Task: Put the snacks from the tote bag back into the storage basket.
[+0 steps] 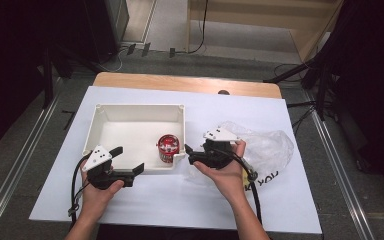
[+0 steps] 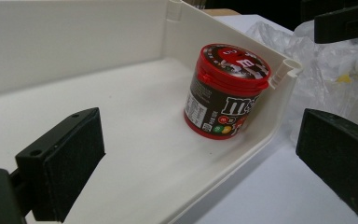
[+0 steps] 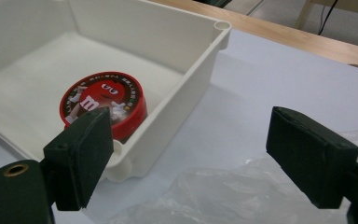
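At the near edge of the tabletop (image 1: 145,200), two forearms come in from below, each hand wrapped around its tool. The left hand (image 1: 99,192) grips from underneath with the wrist roughly straight, and the left tongs (image 1: 128,160) point forward and to the right, at the near wall of the white plastic bin (image 1: 136,112). Their jaws stand released, wide apart with nothing between them; in the left gripper view one pad sits over the bin's floor and the other outside its near wall, over the white sheet.

The right hand (image 1: 227,172) is turned palm-up, fingers curled around the tool body, holding the right tongs (image 1: 188,152) so they point left toward the bin's near right corner. These jaws are also released and empty; in the right gripper view they straddle that corner, one pad in front of the candy tub and the other above the crumpled clear plastic bag (image 1: 265,145).

The red-lidded M&M's candy tub (image 1: 169,147) stands upright inside the bin, in its near right corner, close to both walls there. The bag lies on the sheet just right of the bin, partly beneath the right hand.

Farther off, the wooden edge of the tabletop shows beyond the white sheet, then grey floor and cables.
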Tool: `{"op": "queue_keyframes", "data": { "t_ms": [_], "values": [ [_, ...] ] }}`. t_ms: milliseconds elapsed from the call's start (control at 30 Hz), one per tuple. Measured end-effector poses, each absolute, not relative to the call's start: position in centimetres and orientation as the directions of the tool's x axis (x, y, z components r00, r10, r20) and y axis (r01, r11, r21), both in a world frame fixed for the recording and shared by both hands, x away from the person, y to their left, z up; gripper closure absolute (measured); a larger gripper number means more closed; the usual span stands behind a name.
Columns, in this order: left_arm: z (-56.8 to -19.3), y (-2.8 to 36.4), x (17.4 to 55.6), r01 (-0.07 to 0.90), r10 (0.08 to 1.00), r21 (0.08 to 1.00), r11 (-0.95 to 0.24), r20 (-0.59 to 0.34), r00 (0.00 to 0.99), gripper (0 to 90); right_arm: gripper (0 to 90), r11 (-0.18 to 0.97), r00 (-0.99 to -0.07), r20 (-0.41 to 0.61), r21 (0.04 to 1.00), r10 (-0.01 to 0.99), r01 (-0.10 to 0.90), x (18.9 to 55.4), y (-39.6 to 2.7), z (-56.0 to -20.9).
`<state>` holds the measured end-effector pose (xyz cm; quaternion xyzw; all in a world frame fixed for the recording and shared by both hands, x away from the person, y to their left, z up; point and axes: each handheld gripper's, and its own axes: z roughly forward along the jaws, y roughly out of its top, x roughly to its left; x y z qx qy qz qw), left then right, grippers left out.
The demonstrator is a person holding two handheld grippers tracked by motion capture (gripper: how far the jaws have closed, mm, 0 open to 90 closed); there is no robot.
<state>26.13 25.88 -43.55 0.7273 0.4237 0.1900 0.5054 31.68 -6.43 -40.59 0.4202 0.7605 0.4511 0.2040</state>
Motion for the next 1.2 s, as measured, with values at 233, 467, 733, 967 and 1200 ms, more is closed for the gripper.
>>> {"op": "queue_keyframes", "data": {
  "t_ms": [233,467,733,967,1200],
  "values": [
    [-43.6,25.9,26.1,0.422,0.808,0.897,-0.132,-0.149,0.571,1.2,15.5,0.207,-0.539,0.09,0.861,0.837,0.465,31.3,-8.4,-40.6],
    [-43.6,26.0,26.2,0.423,0.811,0.897,-0.13,-0.149,0.566,1.2,15.3,0.185,-0.521,0.1,0.864,0.848,0.468,31.0,-10.2,-40.6],
    [-43.5,26.1,26.1,0.419,0.815,0.899,-0.124,-0.148,0.56,1.2,15.3,0.169,-0.501,0.101,0.868,0.86,0.466,30.5,-11.8,-40.4],
    [-43.5,26.5,26.2,0.422,0.819,0.899,-0.116,-0.154,0.553,1.2,15.3,0.164,-0.483,0.099,0.866,0.87,0.473,30.1,-13.3,-40.8],
    [-43.5,26.5,26.1,0.422,0.826,0.898,-0.122,-0.144,0.545,1.2,15.3,0.132,-0.465,0.119,0.872,0.877,0.472,29.5,-14.9,-41.2]
  ]
}}
